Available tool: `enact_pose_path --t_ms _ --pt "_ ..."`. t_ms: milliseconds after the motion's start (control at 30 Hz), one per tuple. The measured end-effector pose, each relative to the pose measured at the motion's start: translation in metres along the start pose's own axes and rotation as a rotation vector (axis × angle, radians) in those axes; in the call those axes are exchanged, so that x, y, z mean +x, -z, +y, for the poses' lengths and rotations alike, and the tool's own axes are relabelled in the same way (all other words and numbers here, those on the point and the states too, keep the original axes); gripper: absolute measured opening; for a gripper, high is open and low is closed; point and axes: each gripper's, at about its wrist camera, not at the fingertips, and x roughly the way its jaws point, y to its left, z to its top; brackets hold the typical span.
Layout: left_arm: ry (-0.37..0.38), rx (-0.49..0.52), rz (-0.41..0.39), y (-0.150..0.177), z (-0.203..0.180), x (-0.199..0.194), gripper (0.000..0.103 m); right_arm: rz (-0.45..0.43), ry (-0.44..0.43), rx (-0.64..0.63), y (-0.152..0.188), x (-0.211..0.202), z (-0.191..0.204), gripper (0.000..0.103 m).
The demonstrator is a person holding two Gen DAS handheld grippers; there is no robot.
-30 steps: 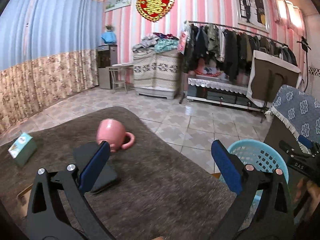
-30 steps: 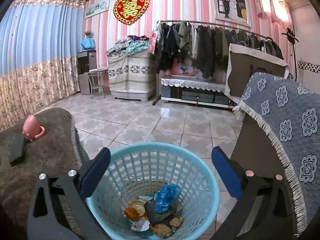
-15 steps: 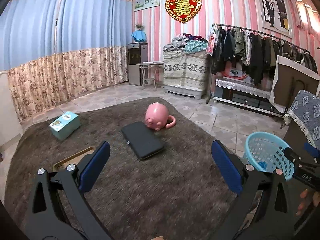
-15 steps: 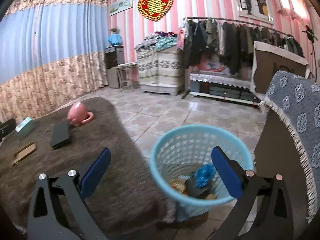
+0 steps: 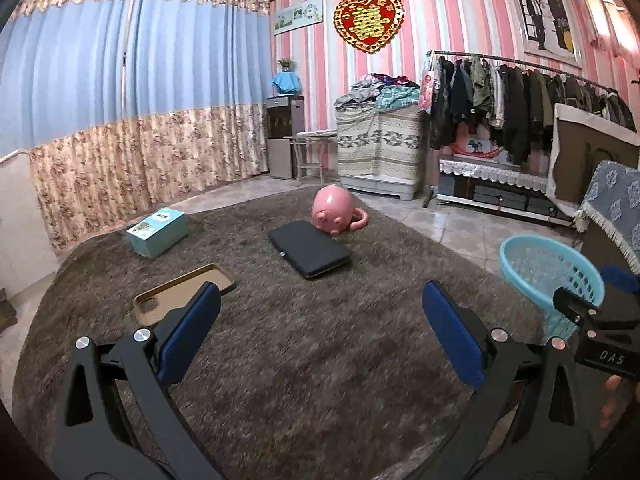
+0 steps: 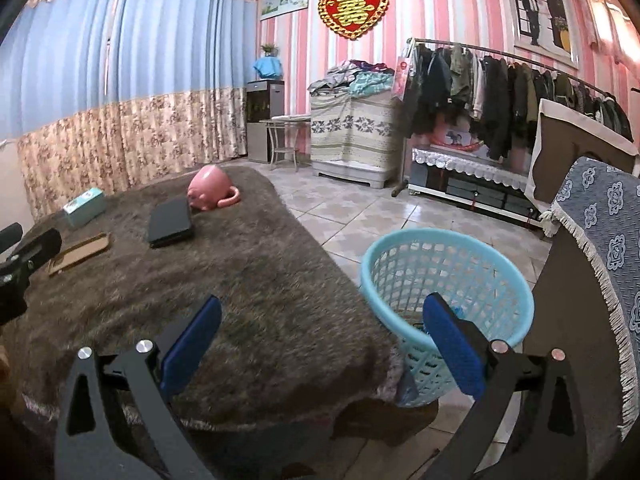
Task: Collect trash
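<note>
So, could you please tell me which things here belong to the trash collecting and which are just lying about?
Belongs to the job:
blue basket
left gripper
right gripper

Lying about:
pink mug
black case
teal box
phone case

Basket [image 6: 448, 280] contents mostly hidden behind the right finger pad and wall, only a blue scrap showing. Basket's [image 5: 552, 276] lower right cut off by the other gripper in the left view. Phone case [image 5: 184, 292] near end covered by a finger [image 5: 188, 340]. Tissue box [image 5: 158, 232] print too small to read. Table [image 6: 248, 320] fur blurred nearby.
</note>
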Motion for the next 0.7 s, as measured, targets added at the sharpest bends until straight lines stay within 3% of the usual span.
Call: enact_pose_path --t_ms 233,367,700 --pt "-0.033 -0.046 -0.024 0.011 0.015 -0.009 0.098 -0.011 -0.004 -0.030 0.007 -0.008 0.010 0.099" --pt "-0.014 -0.068 0.021 0.010 0.022 -0.008 0.098 -0.022 -0.012 -0.041 0.006 -0.015 0.017 0.099" --pt "-0.012 -0.080 -0.009 0.007 0.033 -0.031 0.098 -0.051 -0.042 -0.044 0.001 -0.036 0.023 0.098"
